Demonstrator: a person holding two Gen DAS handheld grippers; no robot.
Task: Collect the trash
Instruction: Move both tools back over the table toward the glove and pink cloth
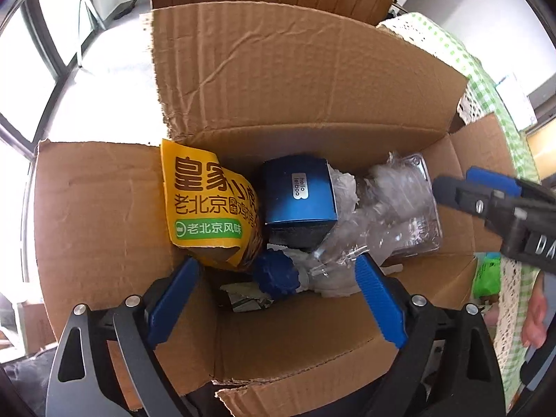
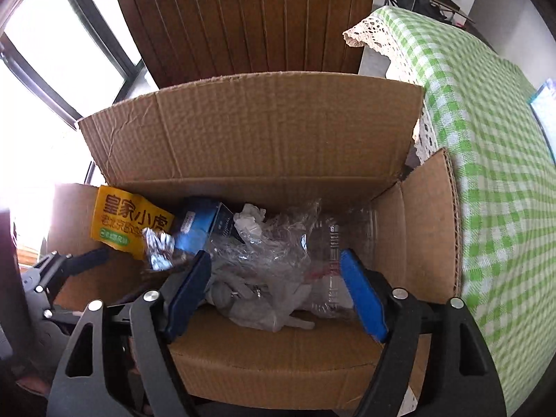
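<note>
Corrugated brown cardboard fills both views: an open cardboard box (image 1: 104, 215) with its flaps (image 2: 264, 132) standing up, pushed against a counter draped in a green checked cloth (image 2: 486, 160) with a lace edge.

The trash lies inside the box. At the left leans a yellow wrapper (image 1: 205, 201) printed with dark Chinese characters and a green band. Just beside it sits a blue carton (image 1: 299, 194) with a small silver label, and next to that a heap of crumpled clear plastic (image 1: 392, 215) with white tissue mixed in. A blue bottle cap (image 1: 276, 274) shows at the bottom of the pile, and in the right wrist view a crushed ball of foil (image 2: 160, 246) rests against the wrapper.

The left hand-held gripper (image 1: 278, 299) points steeply down into the box, its blue pads spread wide with nothing between them (the cap lies below the gap, untouched). The right hand-held gripper (image 2: 274, 288) hangs over the clear plastic, also released; its jaws are parted and press on nothing. In the left wrist view it (image 1: 448, 187) reaches in from the right above the plastic.
</note>
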